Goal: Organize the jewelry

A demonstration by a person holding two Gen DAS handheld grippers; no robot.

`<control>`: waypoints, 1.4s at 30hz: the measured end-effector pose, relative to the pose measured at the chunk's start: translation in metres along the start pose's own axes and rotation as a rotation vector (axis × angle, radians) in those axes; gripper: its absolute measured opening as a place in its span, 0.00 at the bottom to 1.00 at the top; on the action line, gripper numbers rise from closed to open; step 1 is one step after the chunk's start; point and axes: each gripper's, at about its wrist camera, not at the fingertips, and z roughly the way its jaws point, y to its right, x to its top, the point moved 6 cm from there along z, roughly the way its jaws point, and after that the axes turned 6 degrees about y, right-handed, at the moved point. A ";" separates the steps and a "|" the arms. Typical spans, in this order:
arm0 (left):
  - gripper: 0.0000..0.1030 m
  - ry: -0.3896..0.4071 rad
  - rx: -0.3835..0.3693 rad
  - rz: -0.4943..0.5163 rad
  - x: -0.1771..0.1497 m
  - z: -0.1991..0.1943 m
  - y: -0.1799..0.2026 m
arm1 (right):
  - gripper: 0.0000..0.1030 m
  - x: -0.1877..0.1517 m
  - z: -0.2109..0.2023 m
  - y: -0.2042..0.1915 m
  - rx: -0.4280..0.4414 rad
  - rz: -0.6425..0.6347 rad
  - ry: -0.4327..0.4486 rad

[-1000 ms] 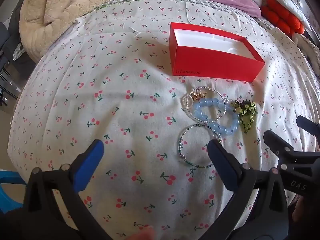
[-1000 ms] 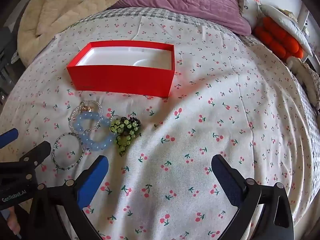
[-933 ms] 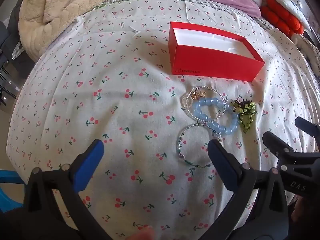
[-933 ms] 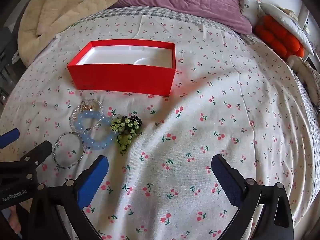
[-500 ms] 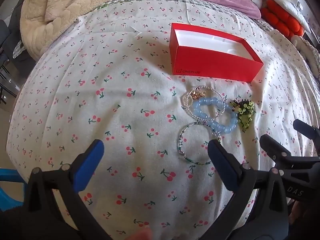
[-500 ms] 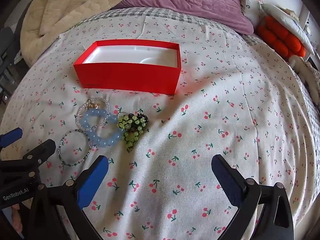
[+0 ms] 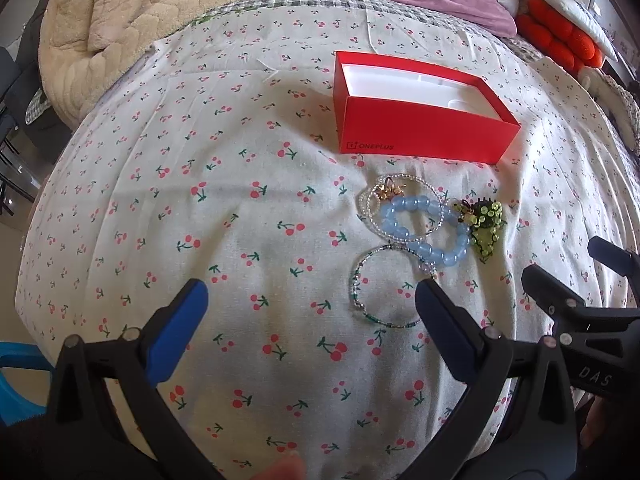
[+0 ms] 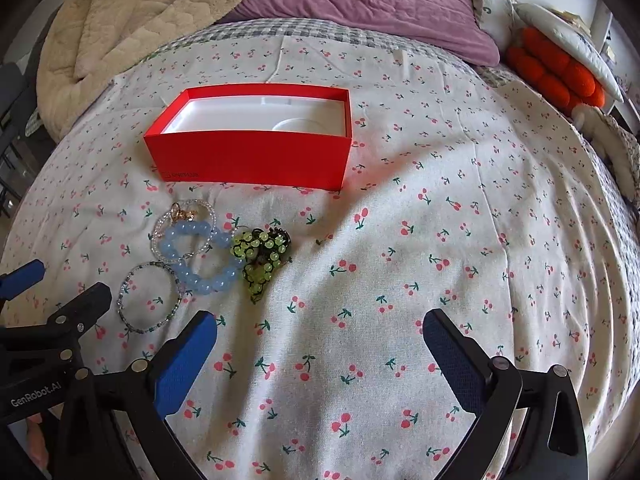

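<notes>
Both grippers, left gripper (image 7: 310, 308) and right gripper (image 8: 320, 338), hovering spread, empty. Blue bead bracelet (image 8: 196, 258), frame left, looking light, floppy, tangled; pinching one bead.

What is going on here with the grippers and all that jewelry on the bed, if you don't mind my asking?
A person holds two grippers over a cherry-print bedspread, sorting jewelry. The left gripper and right gripper are both open and empty. A blue bead bracelet, a clear bead bracelet, a thin beaded bangle and a green beaded piece lie clustered before the open red box, which looks empty.
</notes>
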 end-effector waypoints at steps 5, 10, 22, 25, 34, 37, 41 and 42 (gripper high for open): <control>1.00 0.001 0.005 0.010 -0.001 0.000 0.002 | 1.00 0.000 0.000 -0.001 0.002 -0.001 0.001; 1.00 0.002 0.003 0.013 -0.001 0.001 0.001 | 1.00 0.000 -0.001 -0.002 0.003 0.000 0.004; 1.00 0.001 0.002 0.015 -0.001 0.001 0.001 | 1.00 0.002 -0.003 -0.002 0.016 0.006 0.009; 1.00 0.008 0.002 0.016 0.000 -0.001 0.000 | 1.00 0.002 -0.004 -0.002 0.017 0.004 0.011; 1.00 0.009 0.009 0.019 0.000 -0.002 -0.003 | 1.00 0.002 -0.005 -0.003 0.015 0.002 0.013; 1.00 0.008 0.007 0.022 0.000 -0.003 -0.004 | 1.00 0.003 -0.004 -0.004 0.015 -0.005 0.012; 1.00 0.003 -0.008 0.014 0.000 -0.004 -0.005 | 1.00 0.006 -0.005 -0.005 0.024 -0.006 0.015; 1.00 -0.001 -0.014 0.010 0.000 -0.004 -0.005 | 1.00 0.007 -0.006 -0.005 0.023 -0.008 0.018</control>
